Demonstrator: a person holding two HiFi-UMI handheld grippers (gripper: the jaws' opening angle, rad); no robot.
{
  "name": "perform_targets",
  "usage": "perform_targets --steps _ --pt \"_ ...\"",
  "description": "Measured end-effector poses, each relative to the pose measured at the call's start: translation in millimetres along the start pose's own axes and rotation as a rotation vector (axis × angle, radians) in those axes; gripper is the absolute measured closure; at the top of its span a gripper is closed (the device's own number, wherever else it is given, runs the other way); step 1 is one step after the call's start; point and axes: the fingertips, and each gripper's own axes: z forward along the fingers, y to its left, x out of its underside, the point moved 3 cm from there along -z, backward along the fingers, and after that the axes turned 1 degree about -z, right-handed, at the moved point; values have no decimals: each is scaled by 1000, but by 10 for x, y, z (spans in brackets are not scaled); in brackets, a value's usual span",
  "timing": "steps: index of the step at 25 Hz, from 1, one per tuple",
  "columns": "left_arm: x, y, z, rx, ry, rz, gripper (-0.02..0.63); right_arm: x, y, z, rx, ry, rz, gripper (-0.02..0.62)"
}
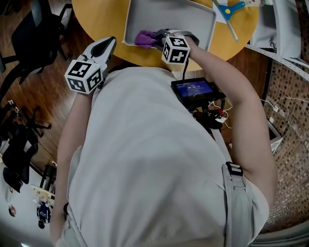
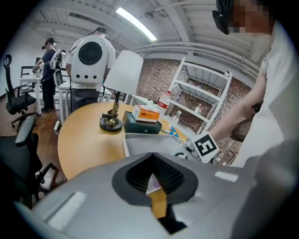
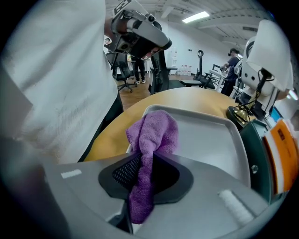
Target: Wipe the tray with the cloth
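A grey tray lies on the round wooden table. A purple cloth rests on the tray's near left corner. My right gripper points steeply down onto it and is shut on the cloth; the cloth bunches ahead of the jaws over the tray's floor. My left gripper hovers off the table's near edge, left of the tray, and holds nothing. In the left gripper view its jaws meet at the tips, with the tray beyond.
A brass lamp with a white shade and a dark box stand on the table beyond the tray. A blue and yellow tool lies right of the tray. A white shelf unit stands at the right, office chairs at the left.
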Motion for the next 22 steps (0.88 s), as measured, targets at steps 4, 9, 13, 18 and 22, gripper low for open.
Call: perform_targets --steps 4,9,13,18,22 --pt "-10 14 -28 -6 -2 0 606 -98 -18 30 -30 6 -60 528" --pt "-11 44 0 -11 -5 -17 606 -67 -44 6 -63 -14 -43 526" --pt "0 120 -24 -26 -4 -27 606 -62 -254 13 -25 -17 -33 526" --pt "38 194 -15 -39 8 -47 606 -32 -845 -8 62 -6 21 526" --pt "29 290 -56 -61 10 -62 606 -2 -1432 -65 164 17 66 525"
